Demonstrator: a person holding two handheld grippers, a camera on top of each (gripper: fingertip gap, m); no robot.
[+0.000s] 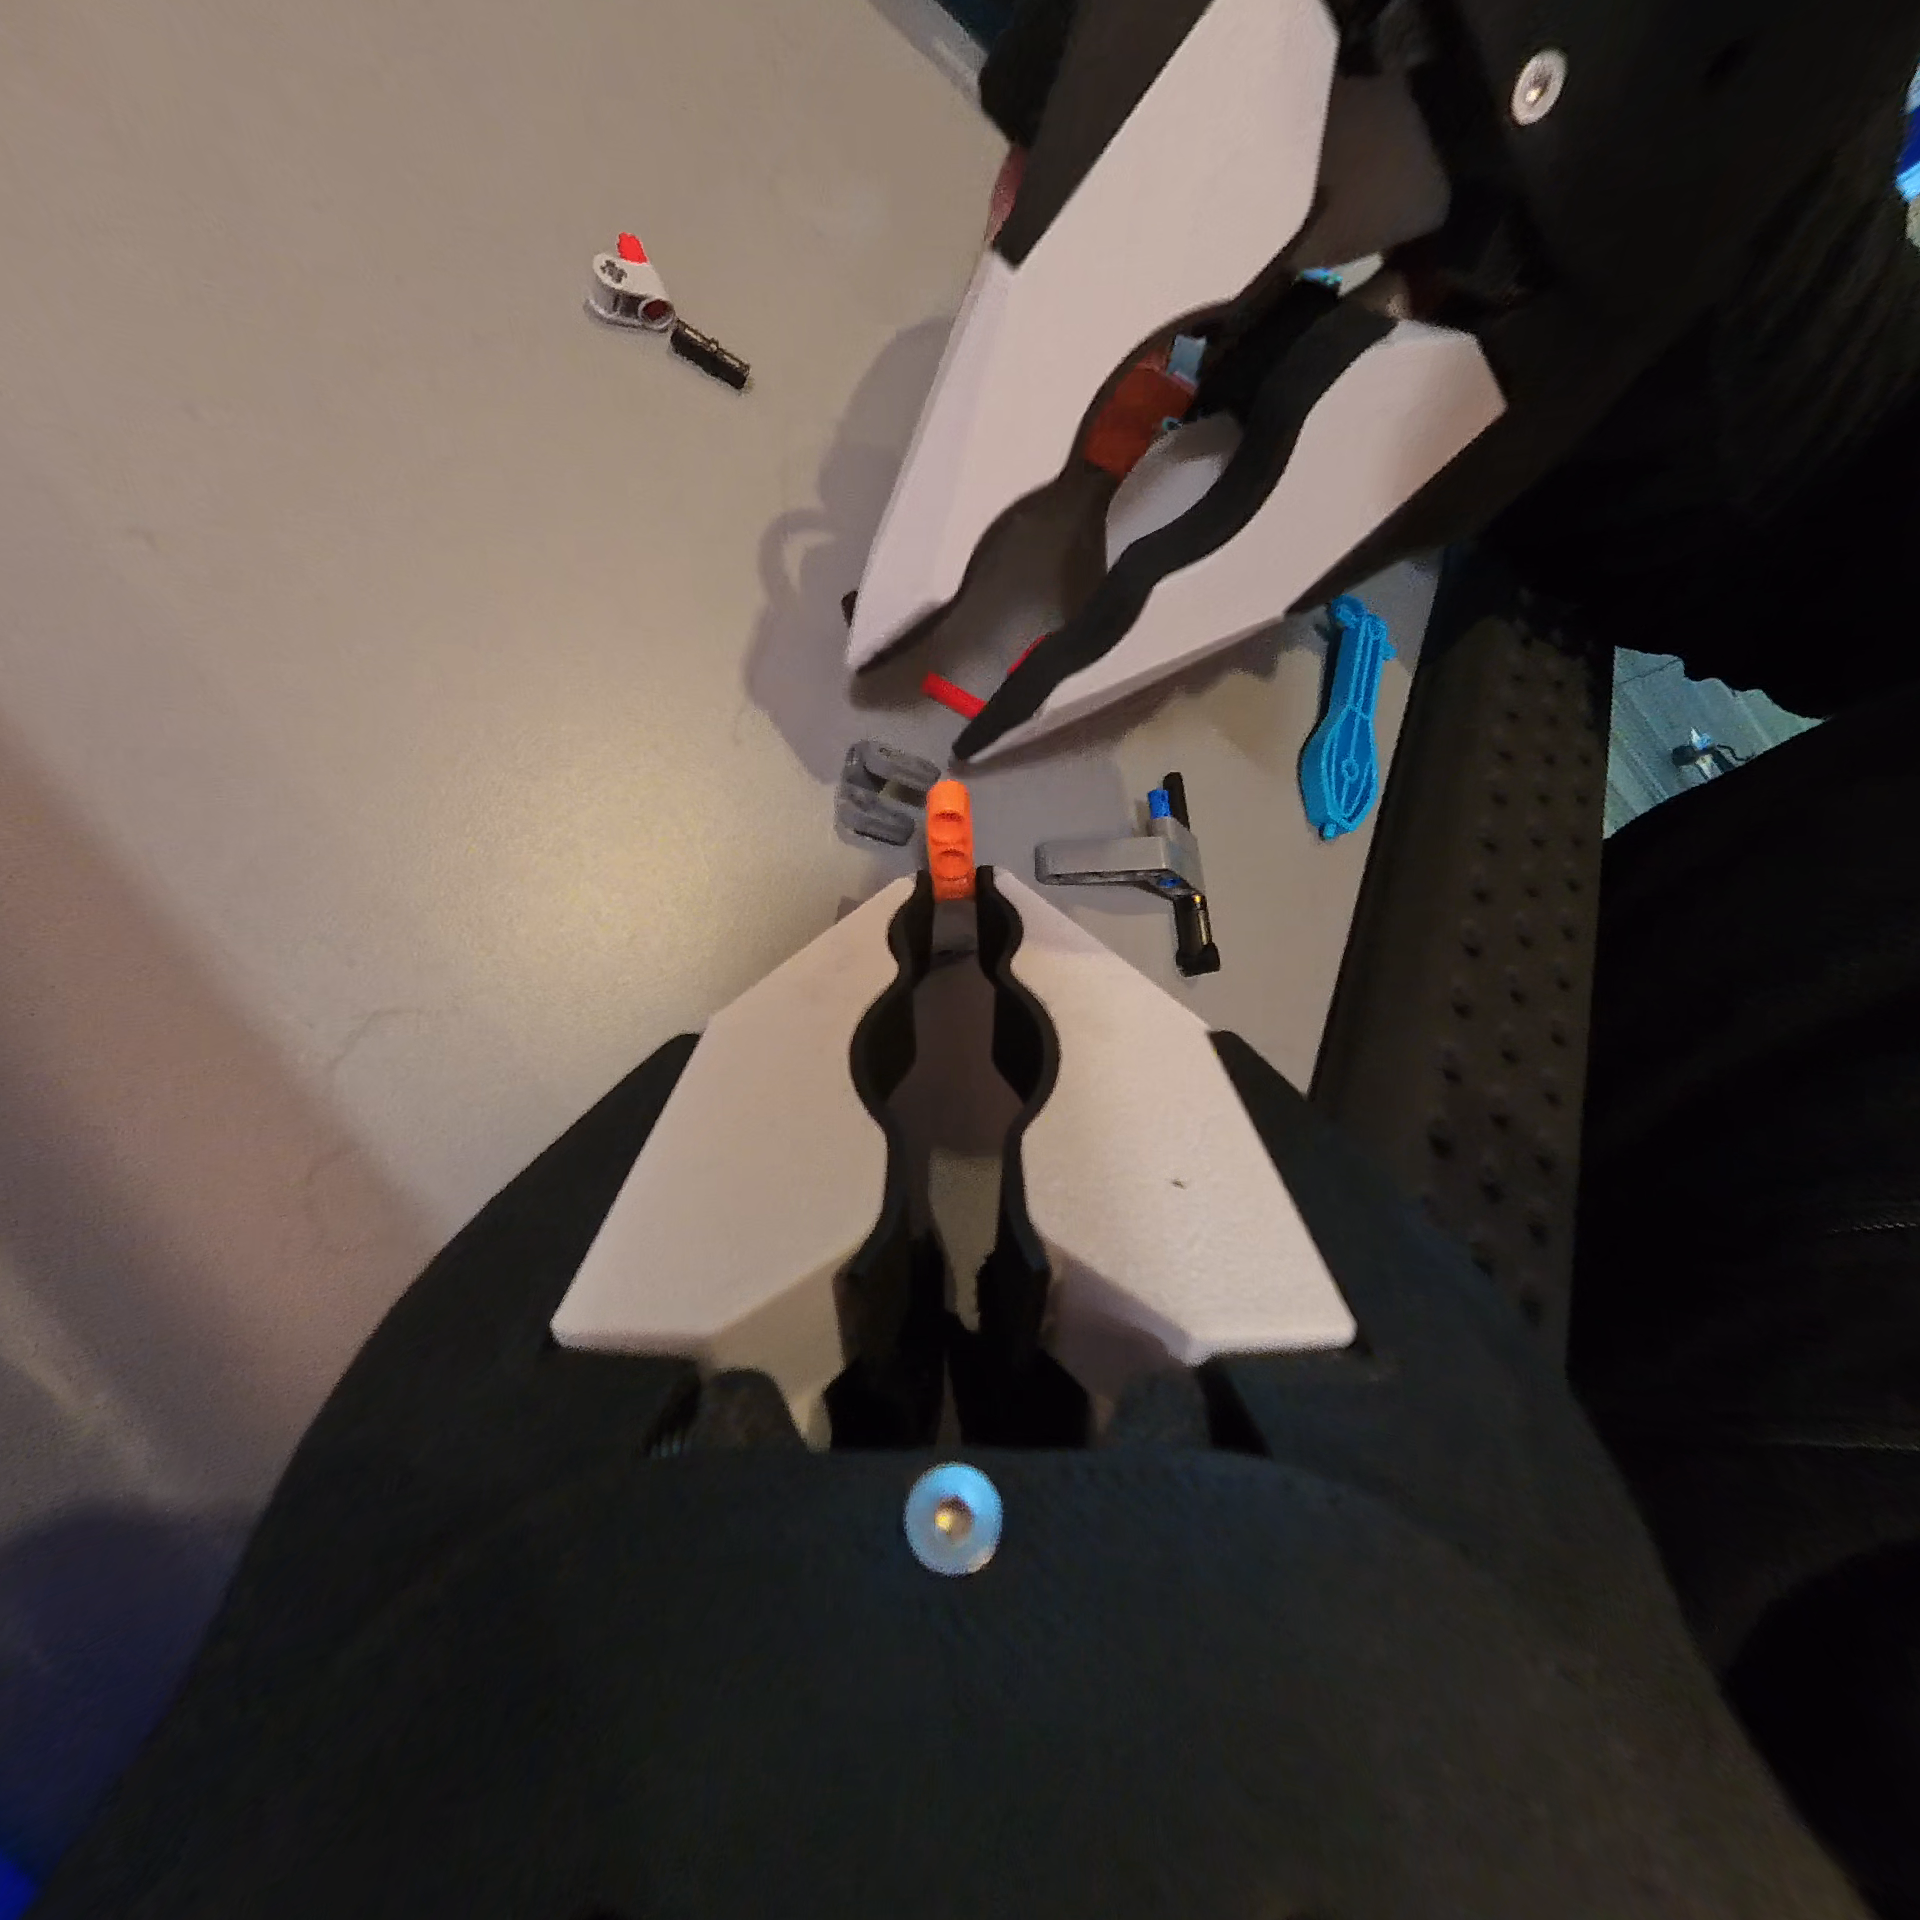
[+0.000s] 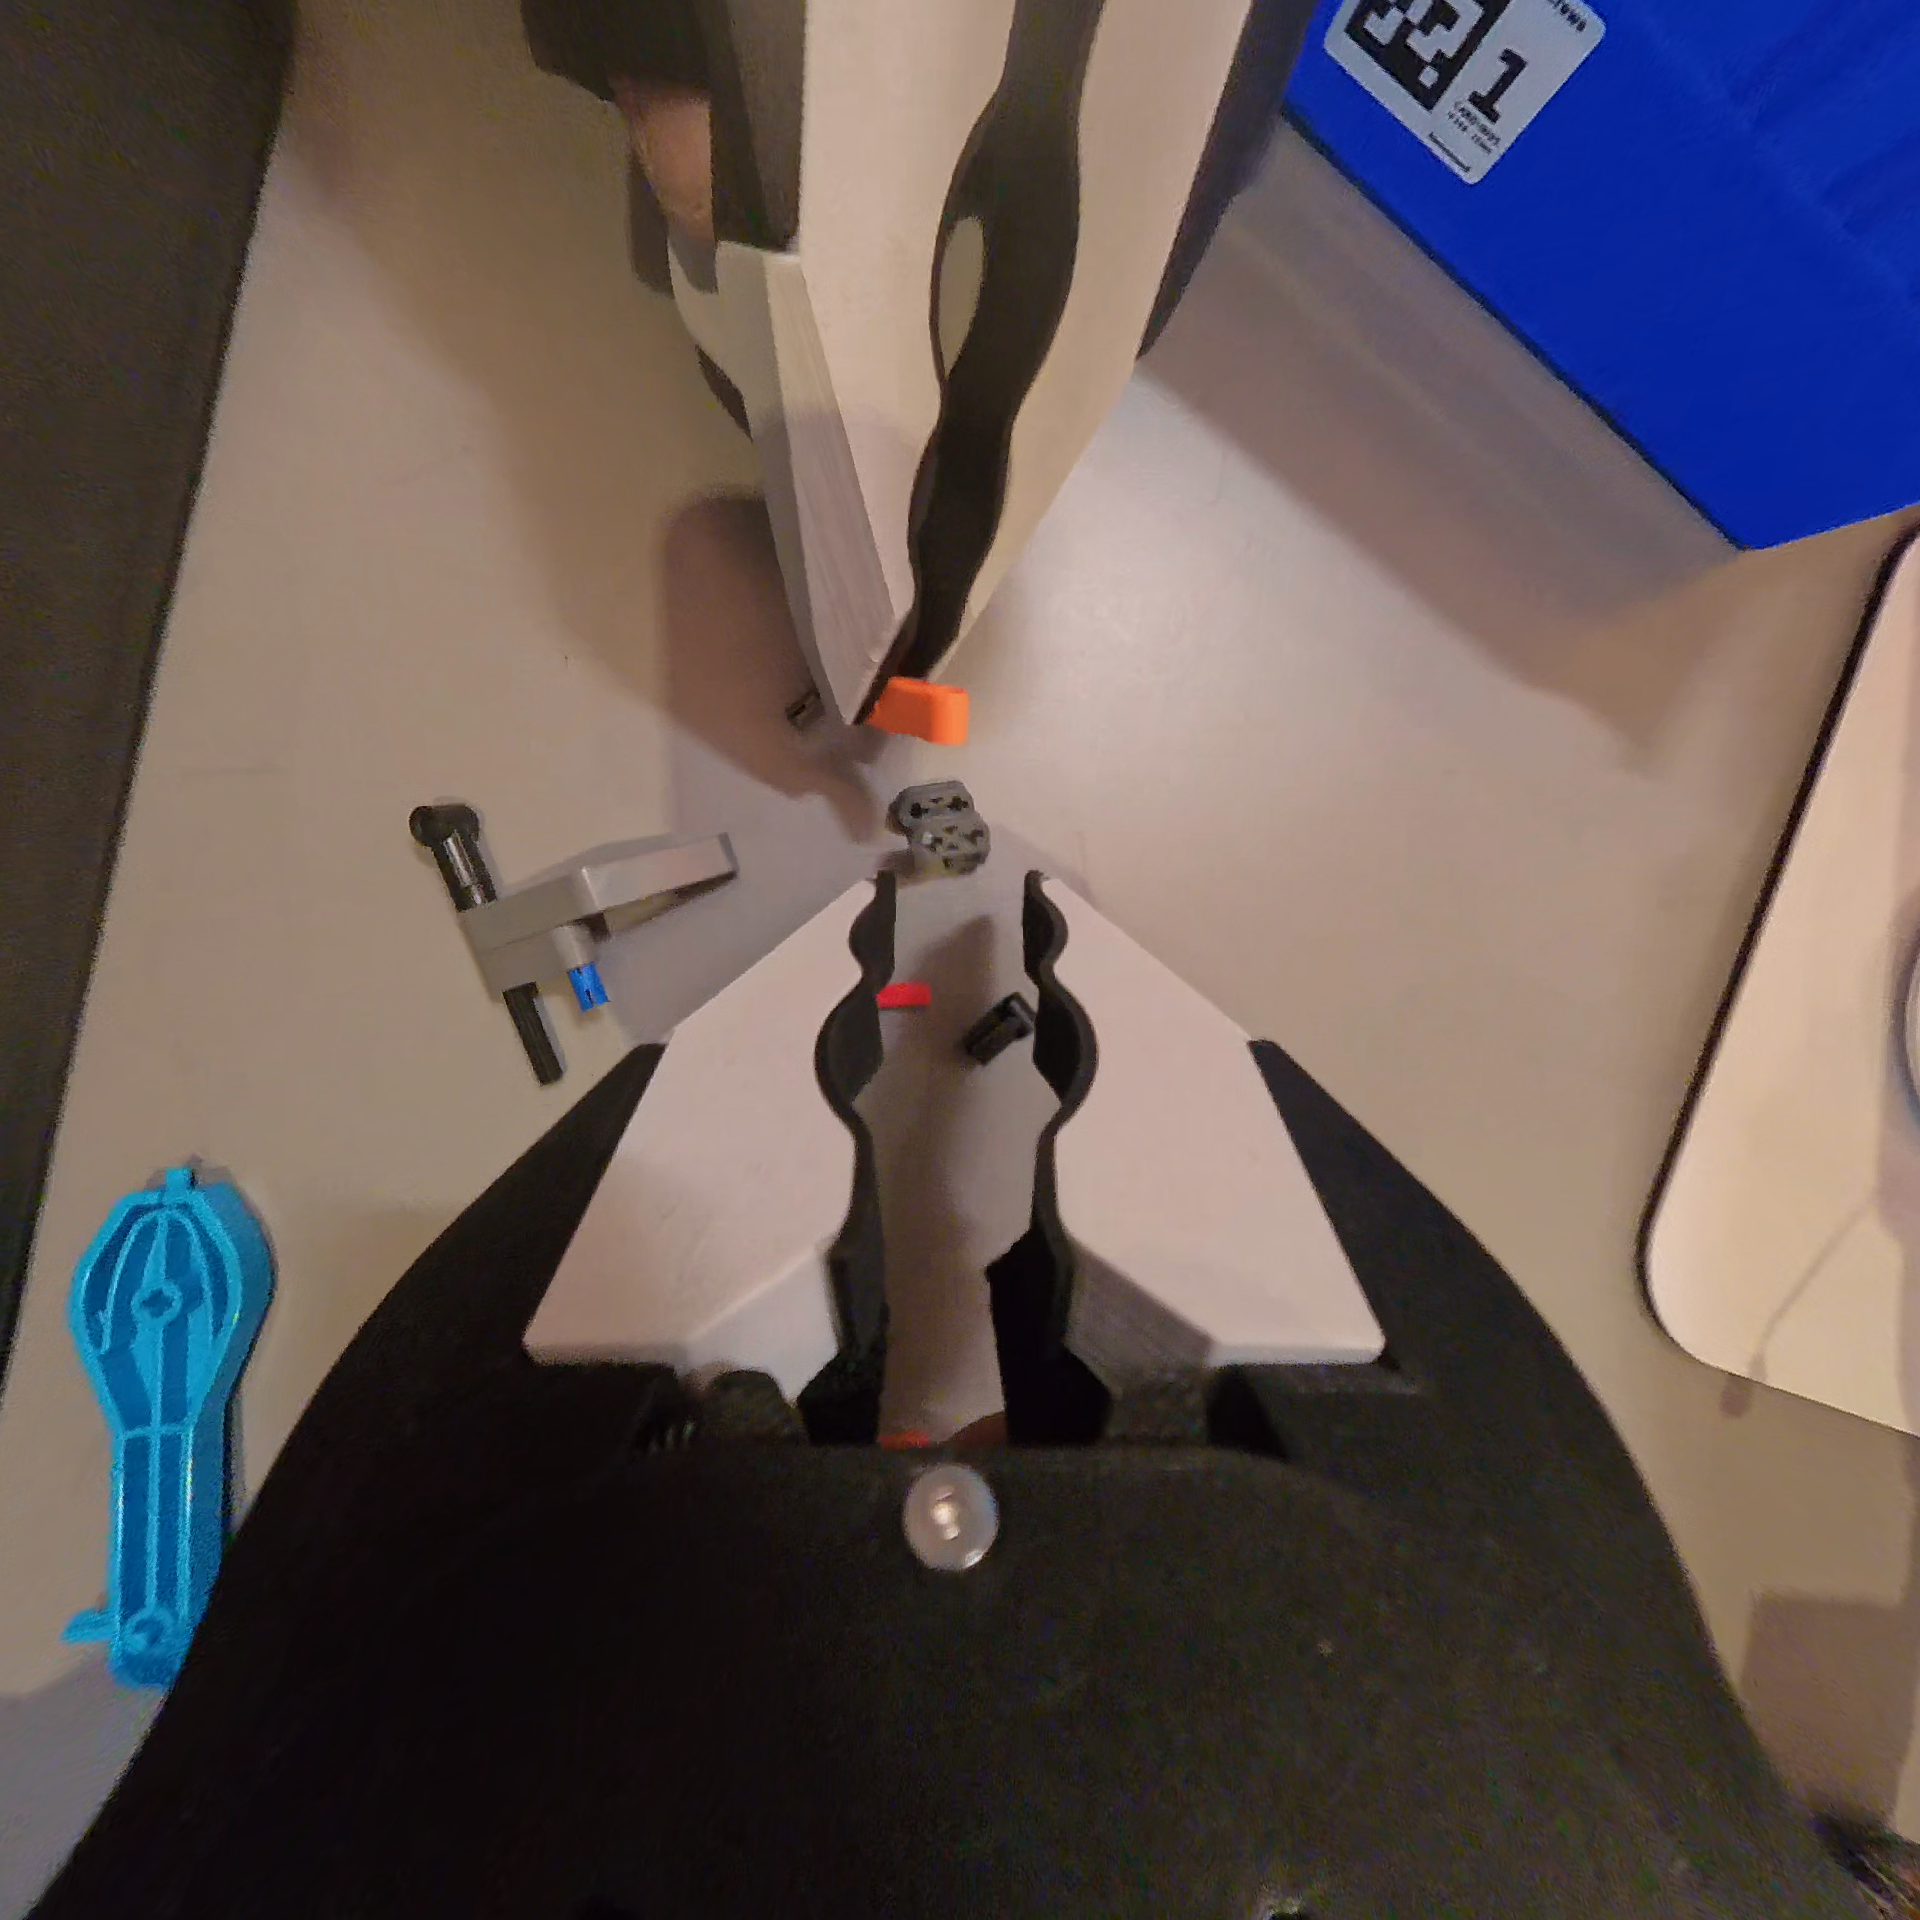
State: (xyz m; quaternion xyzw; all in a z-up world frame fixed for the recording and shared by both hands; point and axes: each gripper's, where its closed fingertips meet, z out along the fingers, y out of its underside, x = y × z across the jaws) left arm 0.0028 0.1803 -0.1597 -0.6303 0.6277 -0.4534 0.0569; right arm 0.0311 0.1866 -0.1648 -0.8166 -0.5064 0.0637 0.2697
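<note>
the pale surface (image 2: 1299,831) carries loose bits, with a blue box (image 2: 1662,260) at upper right of the right wrist view. right claw (image 2: 958,883) sits open, nothing in it, just short of the grey connector (image 2: 940,831) at frame centre. left claw (image 1: 948,883) is clamped on the orange piece (image 1: 948,840), so that's picked up; its long axis runs straight out along the fingers, toward the other claw.

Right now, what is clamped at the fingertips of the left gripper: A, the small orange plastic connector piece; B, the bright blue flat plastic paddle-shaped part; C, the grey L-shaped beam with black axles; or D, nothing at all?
A: the left gripper is shut on the small orange plastic connector piece, which sticks out past its tips, while the open right gripper sits just short of a small grey double connector on the table.
</note>
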